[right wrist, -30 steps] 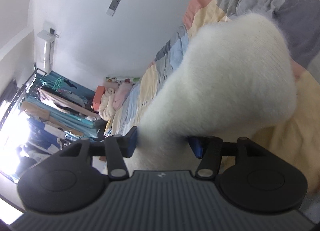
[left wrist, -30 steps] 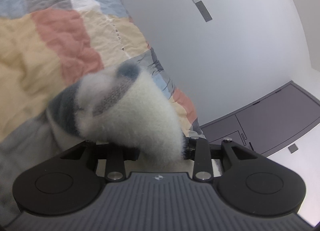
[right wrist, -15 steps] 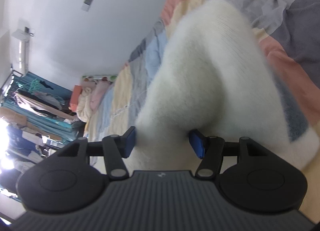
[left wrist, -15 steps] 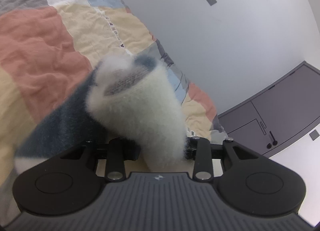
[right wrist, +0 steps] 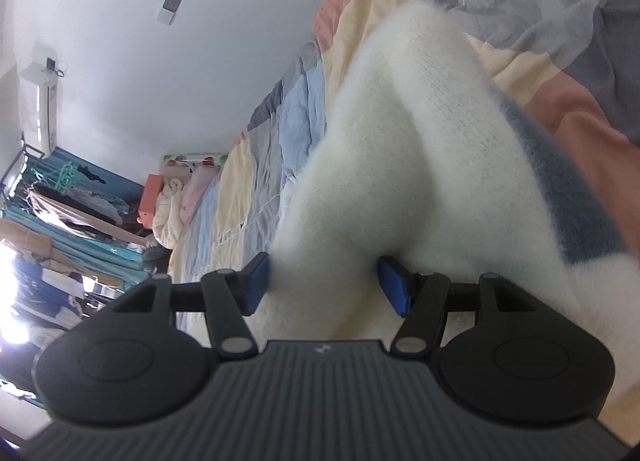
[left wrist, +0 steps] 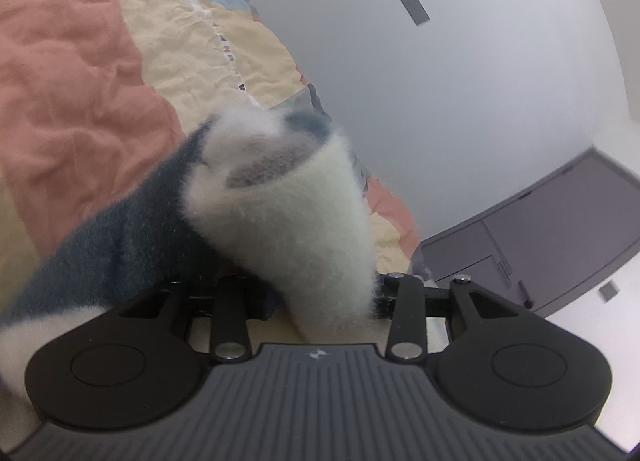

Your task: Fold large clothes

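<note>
A fluffy white sweater with dark blue stripes [left wrist: 288,221] is held up over the patchwork bed quilt [left wrist: 80,101]. My left gripper [left wrist: 324,297] is shut on a bunched white part of it; a blue stripe trails off to the left. In the right wrist view the same sweater [right wrist: 400,181] fills the middle. My right gripper [right wrist: 324,285] is shut on a thick white fold between its blue pads [right wrist: 390,289]. The fingertips are partly buried in the fluff.
The quilt [right wrist: 248,197] runs along a white wall [left wrist: 440,101]. A grey cabinet [left wrist: 540,229] stands past the bed's end. A clothes rack [right wrist: 60,213], pillows [right wrist: 176,201] and a wall air conditioner [right wrist: 40,101] are at the far end.
Both grippers have lifted and swung with the sweater. More of the blue stripe now shows beside each gripper, and the views have tilted along the bed.
</note>
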The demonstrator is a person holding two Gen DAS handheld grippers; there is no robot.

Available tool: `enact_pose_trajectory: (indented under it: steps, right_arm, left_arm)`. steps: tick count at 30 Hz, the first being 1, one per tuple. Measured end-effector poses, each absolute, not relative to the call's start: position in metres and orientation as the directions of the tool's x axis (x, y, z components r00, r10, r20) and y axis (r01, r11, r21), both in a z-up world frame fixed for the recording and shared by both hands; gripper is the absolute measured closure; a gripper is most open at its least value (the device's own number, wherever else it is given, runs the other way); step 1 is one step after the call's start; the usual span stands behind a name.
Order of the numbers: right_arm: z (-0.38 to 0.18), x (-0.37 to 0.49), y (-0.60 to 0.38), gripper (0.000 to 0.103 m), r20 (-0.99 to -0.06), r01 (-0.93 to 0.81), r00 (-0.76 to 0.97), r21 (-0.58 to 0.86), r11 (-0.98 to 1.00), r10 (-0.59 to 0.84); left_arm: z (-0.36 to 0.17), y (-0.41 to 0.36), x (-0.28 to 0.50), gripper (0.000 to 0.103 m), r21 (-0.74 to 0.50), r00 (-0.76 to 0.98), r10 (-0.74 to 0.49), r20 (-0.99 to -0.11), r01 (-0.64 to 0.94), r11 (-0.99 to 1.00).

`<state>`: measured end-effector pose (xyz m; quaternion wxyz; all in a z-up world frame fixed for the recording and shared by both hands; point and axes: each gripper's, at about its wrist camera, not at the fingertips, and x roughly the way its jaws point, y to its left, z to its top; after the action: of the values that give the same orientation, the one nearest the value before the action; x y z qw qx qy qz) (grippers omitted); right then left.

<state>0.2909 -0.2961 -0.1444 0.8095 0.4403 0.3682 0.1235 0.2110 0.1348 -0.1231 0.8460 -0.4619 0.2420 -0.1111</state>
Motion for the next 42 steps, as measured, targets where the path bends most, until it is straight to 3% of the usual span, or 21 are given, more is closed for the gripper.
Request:
enact_pose_trajectory:
  steps: [4,5,9,13,21,26,35,42]
  right_arm:
    - [-0.131,0.276,-0.295,0.039,-0.483,0.104,0.710,0.792,0.601,0.513]
    - [-0.127,0.270,-0.295,0.039,-0.479,0.095,0.717,0.788,0.609,0.508]
    - [-0.114,0.249,-0.295,0.036,-0.480,0.064,0.727,0.760,0.647,0.491]
    - [-0.097,0.236,-0.284,0.036,-0.489,-0.009,0.732,0.688,0.725,0.474]
    - [-0.087,0.267,-0.241,0.037,-0.591,-0.126,0.713,0.423,0.897,0.378]
    - [-0.101,0.292,-0.230,0.037,-0.635,-0.140,0.711,0.290,0.947,0.301]
    - [-0.132,0.323,-0.220,0.037,-0.656,-0.197,0.710,0.164,0.967,0.256]
    - [-0.144,0.335,-0.222,0.037,-0.640,-0.240,0.715,0.153,0.959,0.281]
  left_arm:
    - [-0.113,0.142,0.180,0.033,-0.864,0.886,-0.383,-0.262,-0.038,0.501]
    - [-0.111,0.145,0.170,0.032,-0.869,0.893,-0.374,-0.251,-0.038,0.493]
    - [-0.102,0.146,0.145,0.032,-0.846,0.889,-0.370,-0.270,-0.036,0.531]
    - [-0.088,0.124,0.150,0.032,-0.738,0.856,-0.377,-0.353,-0.008,0.675]
    - [-0.085,0.072,0.205,0.032,-0.499,0.822,-0.308,-0.480,0.034,0.866]
    - [-0.095,0.069,0.234,0.032,-0.400,0.824,-0.238,-0.514,0.014,0.916]
    - [-0.121,0.066,0.271,0.032,-0.303,0.815,-0.205,-0.542,0.038,0.952]
    - [-0.128,0.074,0.277,0.032,-0.352,0.826,-0.234,-0.513,0.046,0.935]
